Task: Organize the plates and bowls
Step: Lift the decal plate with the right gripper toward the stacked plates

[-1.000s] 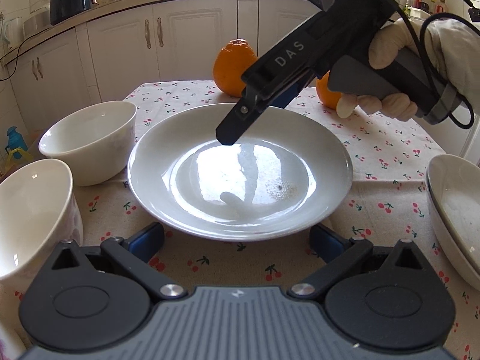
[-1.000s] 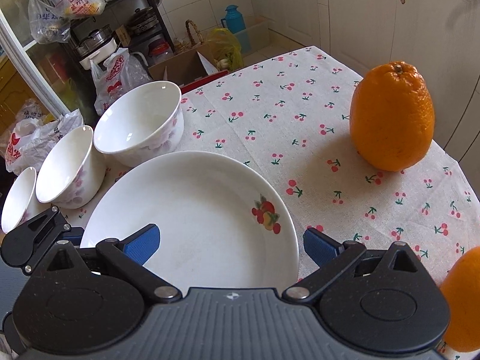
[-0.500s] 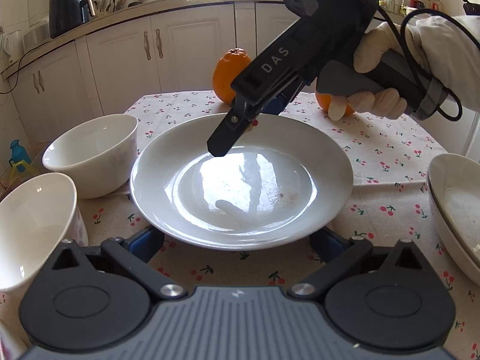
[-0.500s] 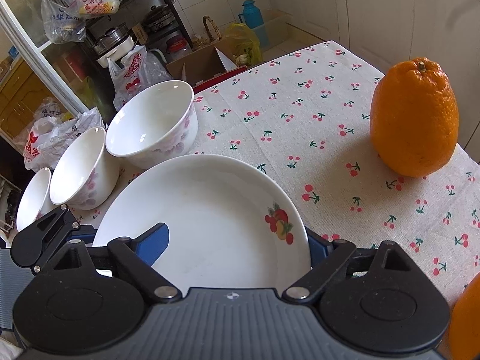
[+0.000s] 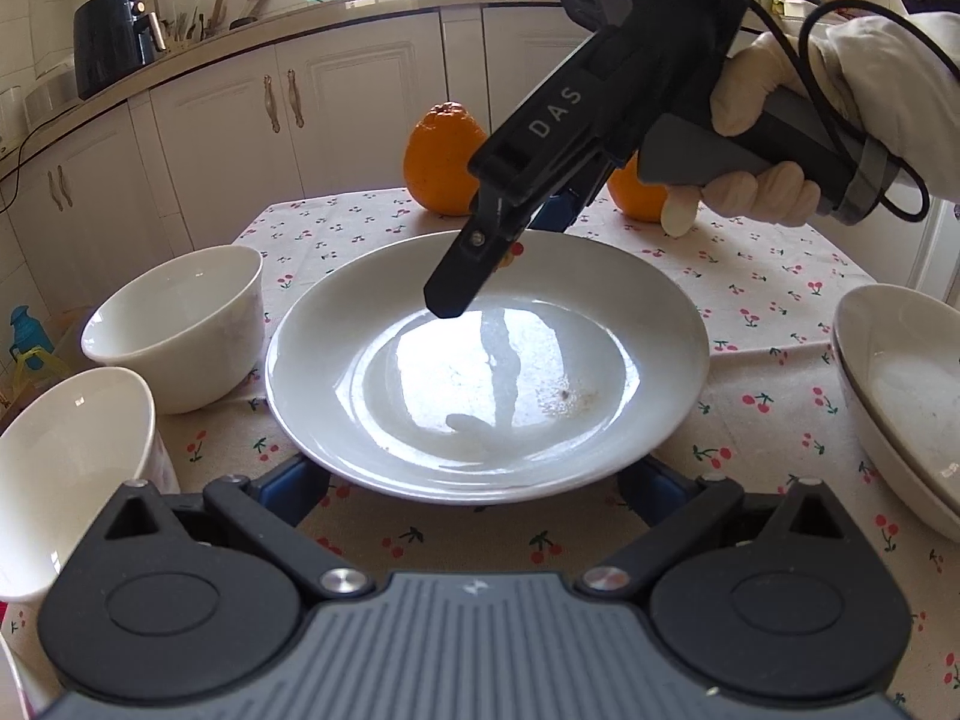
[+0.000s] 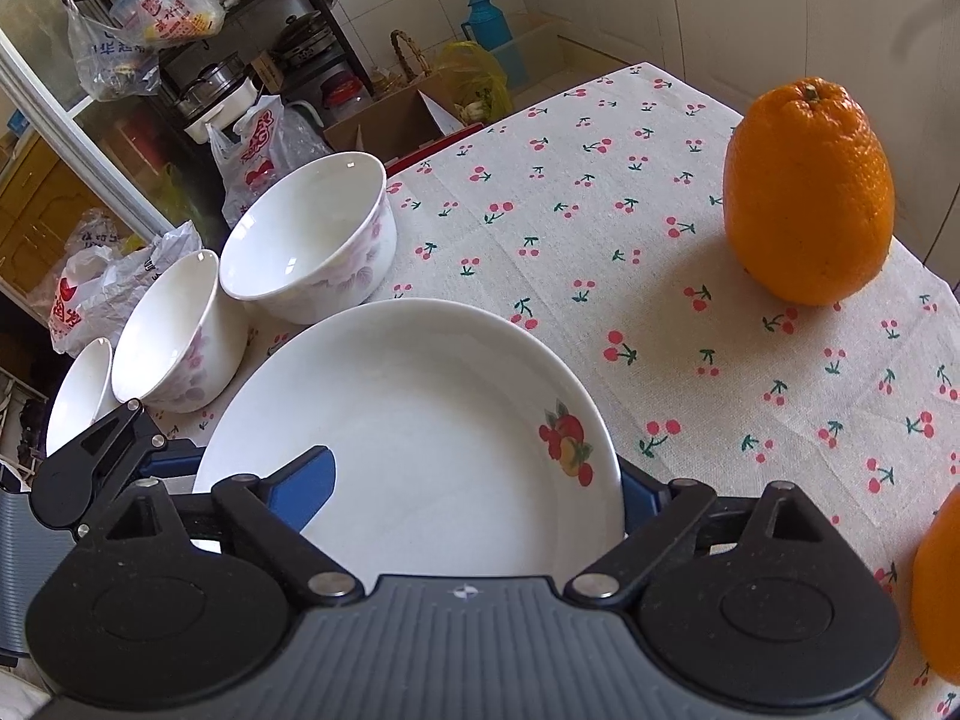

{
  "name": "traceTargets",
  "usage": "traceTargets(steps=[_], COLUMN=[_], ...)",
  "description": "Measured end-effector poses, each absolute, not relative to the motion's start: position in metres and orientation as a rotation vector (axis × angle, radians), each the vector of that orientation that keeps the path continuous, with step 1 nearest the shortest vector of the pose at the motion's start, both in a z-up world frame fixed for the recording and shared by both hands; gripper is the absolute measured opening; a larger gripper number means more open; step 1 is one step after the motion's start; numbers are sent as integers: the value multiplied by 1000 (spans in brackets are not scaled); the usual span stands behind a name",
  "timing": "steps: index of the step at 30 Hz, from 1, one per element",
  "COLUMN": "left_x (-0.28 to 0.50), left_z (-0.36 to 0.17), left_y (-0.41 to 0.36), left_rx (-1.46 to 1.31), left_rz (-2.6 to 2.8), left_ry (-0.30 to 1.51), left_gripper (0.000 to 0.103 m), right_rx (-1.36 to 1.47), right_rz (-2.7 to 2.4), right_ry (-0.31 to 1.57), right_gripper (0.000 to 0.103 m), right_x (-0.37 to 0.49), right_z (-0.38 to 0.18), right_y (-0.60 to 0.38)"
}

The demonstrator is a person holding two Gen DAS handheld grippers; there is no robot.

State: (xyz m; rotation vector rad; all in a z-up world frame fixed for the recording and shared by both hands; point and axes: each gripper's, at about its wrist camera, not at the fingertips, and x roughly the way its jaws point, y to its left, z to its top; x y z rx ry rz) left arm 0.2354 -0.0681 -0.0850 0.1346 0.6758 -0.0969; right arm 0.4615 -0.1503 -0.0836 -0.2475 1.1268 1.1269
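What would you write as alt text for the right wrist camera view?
A white plate with a fruit picture sits on a cherry-print tablecloth, its near edge between the open blue fingers of the right gripper. Three white bowls line up to its left, an orange stands at right.

White plate [image 6: 420,420] bears red fruit motif; cherry-print tablecloth [image 6: 600,252].

White capitals "DAS" run along the black body of the right gripper [image 5: 528,234], at one o'clock from the plate [image 5: 660,324]. Red print on plastic bags [image 6: 258,150] stays unreadable.
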Motion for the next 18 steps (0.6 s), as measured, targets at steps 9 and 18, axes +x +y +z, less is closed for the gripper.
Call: traceTargets(steps=[9, 18], left_x=[223, 203], left_z=[-76, -56], left_y=[-74, -83], left_rx=[162, 184], left_rz=[-135, -191], left_ry=[680, 677], left_gripper=[101, 101], right_rx=[-203, -168], right_rz=[1117, 1080], right_ry=[1115, 1081], right_gripper=[97, 97], right_x=[445, 417], right_z=[-69, -49], right_y=[-167, -191])
